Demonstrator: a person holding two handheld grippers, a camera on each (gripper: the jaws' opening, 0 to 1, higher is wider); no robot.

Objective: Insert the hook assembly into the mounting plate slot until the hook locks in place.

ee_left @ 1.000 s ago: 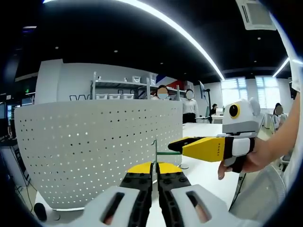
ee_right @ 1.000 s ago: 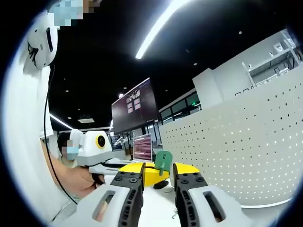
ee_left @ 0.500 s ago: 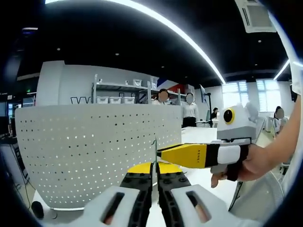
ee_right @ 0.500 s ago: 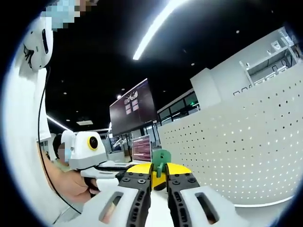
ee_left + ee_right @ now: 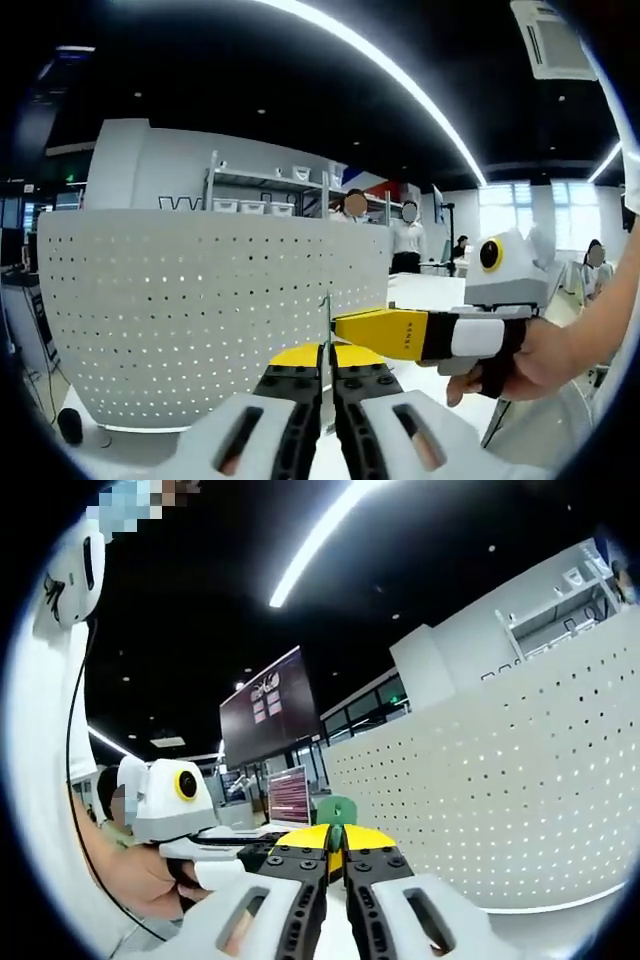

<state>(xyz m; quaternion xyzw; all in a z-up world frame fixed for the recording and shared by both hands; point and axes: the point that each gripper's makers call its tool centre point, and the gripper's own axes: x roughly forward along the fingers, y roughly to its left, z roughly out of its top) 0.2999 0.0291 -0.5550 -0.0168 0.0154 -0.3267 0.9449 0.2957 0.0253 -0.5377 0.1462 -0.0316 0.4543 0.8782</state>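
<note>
In the left gripper view, my left gripper (image 5: pixel 327 353) is shut on a thin mounting plate (image 5: pixel 326 318) that stands upright and edge-on between its jaws. My right gripper (image 5: pixel 348 325) comes in from the right, its yellow jaws reaching the plate's edge, and hides the hook there. In the right gripper view, my right gripper (image 5: pixel 336 839) is shut on a small green hook (image 5: pixel 337 808) that sticks up above its tips. The left gripper (image 5: pixel 252 848) lies just to its left, held by a hand (image 5: pixel 140 870).
A curved white perforated panel (image 5: pixel 200 310) stands close behind the work, also seen at the right (image 5: pixel 500 790). A white table (image 5: pixel 430 370) lies below. Shelving (image 5: pixel 270 190) and people (image 5: pixel 405 235) stand behind. A dark wall screen (image 5: pixel 265 705) hangs far off.
My right gripper has shut from open onto the green hook and moved left until its tips meet the plate. The left gripper has kept its hold.
</note>
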